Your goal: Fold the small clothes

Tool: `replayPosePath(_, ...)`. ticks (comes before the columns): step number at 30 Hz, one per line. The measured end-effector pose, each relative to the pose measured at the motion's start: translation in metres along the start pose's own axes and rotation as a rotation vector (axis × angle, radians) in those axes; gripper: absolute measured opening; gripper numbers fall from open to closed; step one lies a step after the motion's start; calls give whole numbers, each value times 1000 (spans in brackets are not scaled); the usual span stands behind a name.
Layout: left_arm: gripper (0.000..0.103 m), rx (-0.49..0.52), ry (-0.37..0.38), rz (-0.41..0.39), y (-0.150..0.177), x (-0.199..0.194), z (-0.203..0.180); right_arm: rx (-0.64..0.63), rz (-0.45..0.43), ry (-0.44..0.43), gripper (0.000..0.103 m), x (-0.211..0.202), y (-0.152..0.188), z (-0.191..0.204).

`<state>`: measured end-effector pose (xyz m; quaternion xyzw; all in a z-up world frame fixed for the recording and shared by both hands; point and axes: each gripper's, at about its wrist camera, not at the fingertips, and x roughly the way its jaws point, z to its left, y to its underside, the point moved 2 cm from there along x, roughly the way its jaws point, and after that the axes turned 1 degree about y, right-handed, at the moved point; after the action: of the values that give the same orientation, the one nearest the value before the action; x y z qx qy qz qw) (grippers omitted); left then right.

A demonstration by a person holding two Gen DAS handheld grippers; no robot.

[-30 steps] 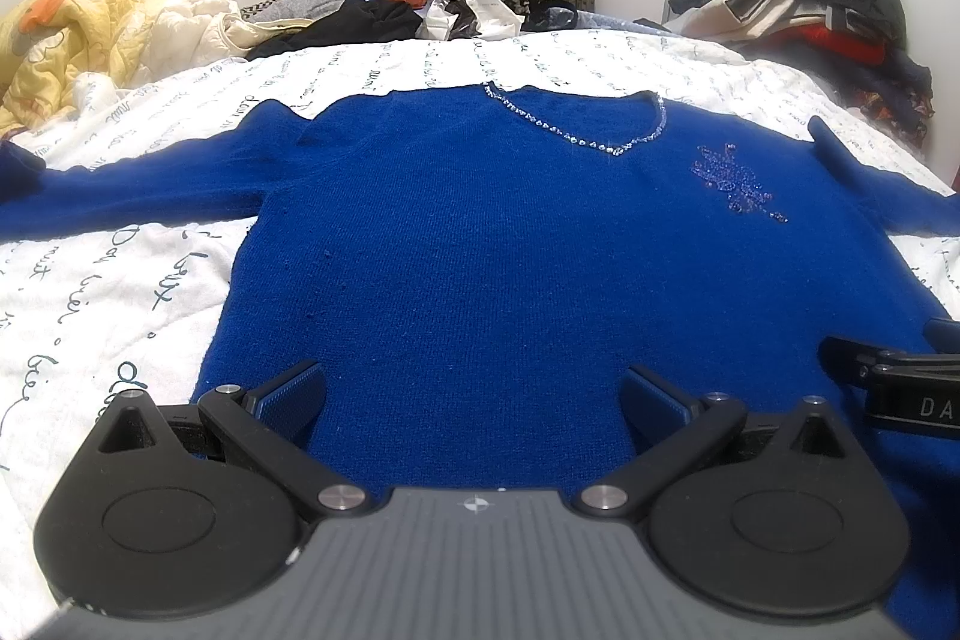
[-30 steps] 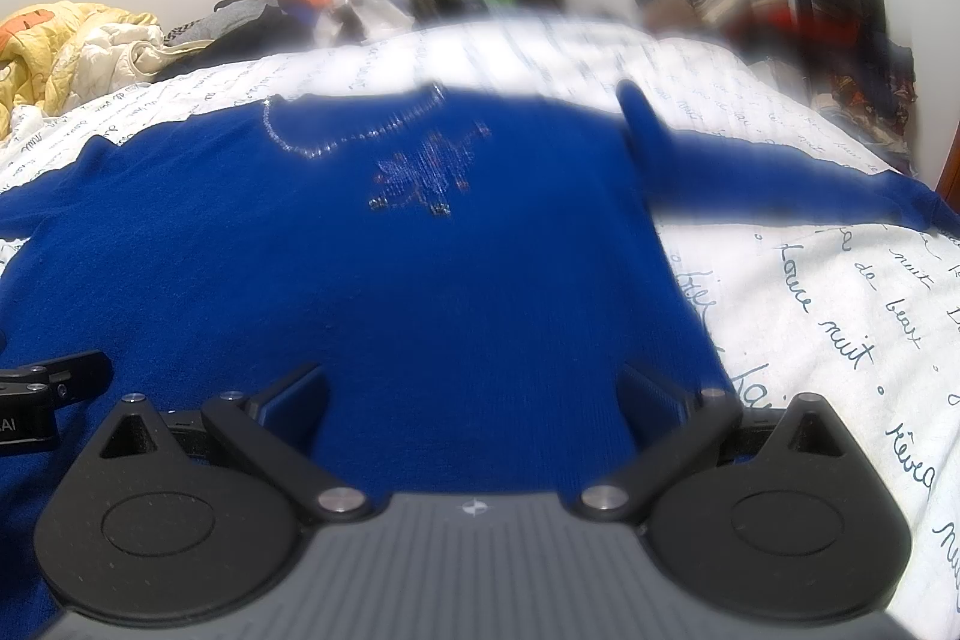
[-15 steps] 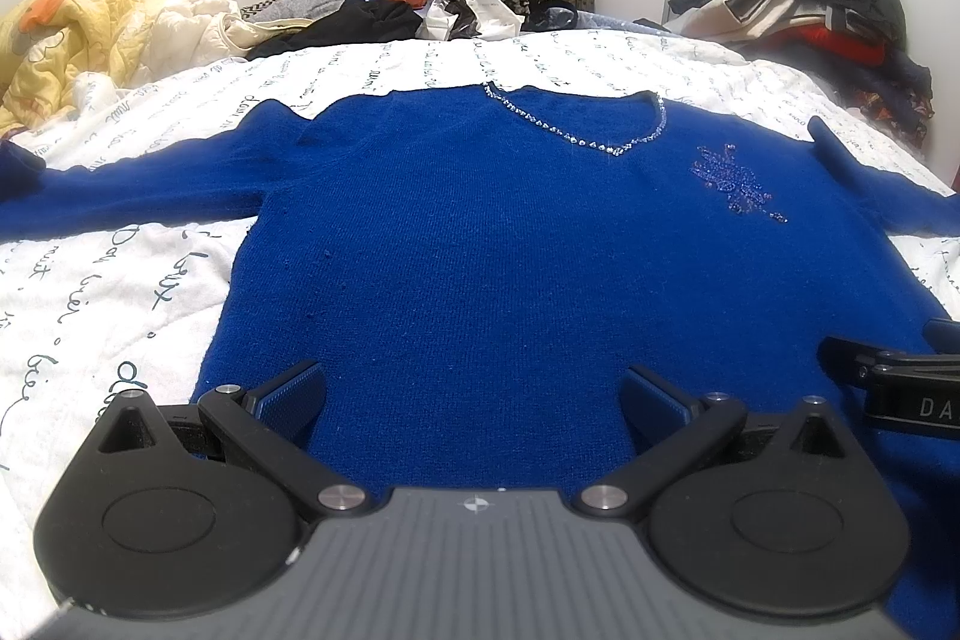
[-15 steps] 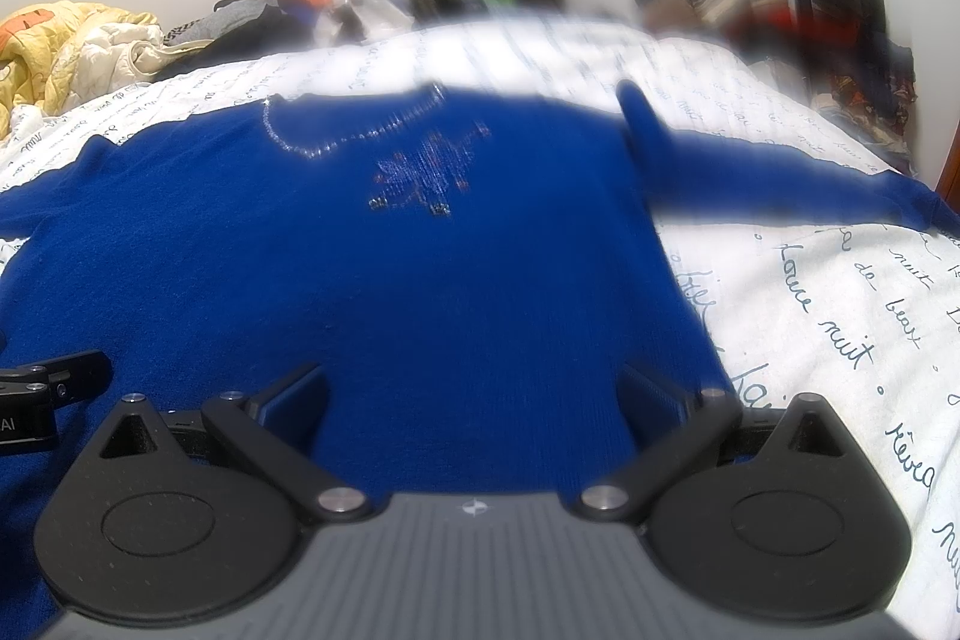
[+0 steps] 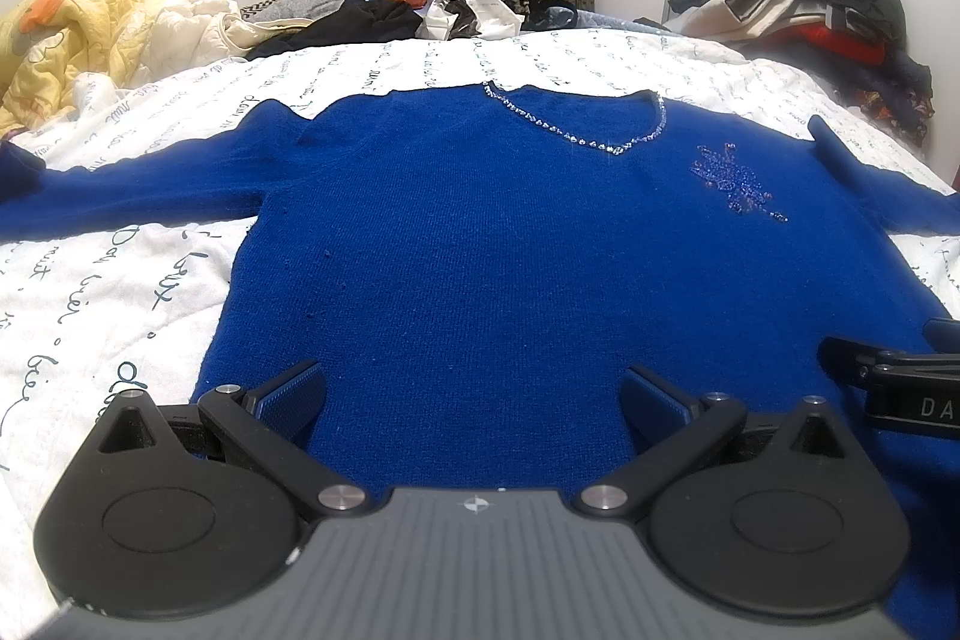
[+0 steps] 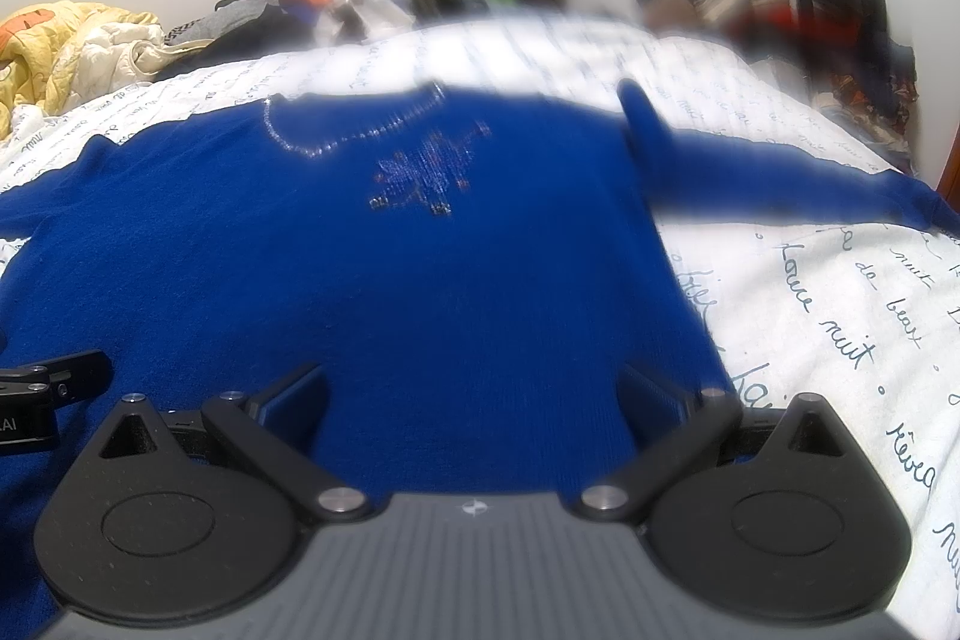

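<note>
Fingers (image 5: 291, 391) of the left gripper (image 5: 474, 394) and the right gripper (image 6: 474, 394) are spread wide, low over the hem at 6 o'clock, holding nothing. Beyond, the blue sweater (image 5: 510, 250) lies flat on the bed (image 5: 90, 292), sleeves toward 9 and 3 o'clock, clothes pile (image 5: 384, 4) at 12.

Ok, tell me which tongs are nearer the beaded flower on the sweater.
Right. The right tongs sit below the beaded flower, nearly in line with it. The left tongs are off to its left, over the sweater's middle hem.
</note>
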<state>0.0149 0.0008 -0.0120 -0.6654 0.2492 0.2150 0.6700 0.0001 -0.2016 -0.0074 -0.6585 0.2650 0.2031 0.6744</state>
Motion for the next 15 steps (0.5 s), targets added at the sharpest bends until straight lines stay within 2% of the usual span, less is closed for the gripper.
replayPosePath(11,103,0,0,0,0,0,0,-2,4,-11,103,0,-1,-1)
replayPosePath(13,103,-1,0,0,0,0,0,-9,15,-57,103,0,-3,-5)
replayPosePath(15,103,-1,1,0,0,0,0,49,21,-178,103,-4,-10,-22)
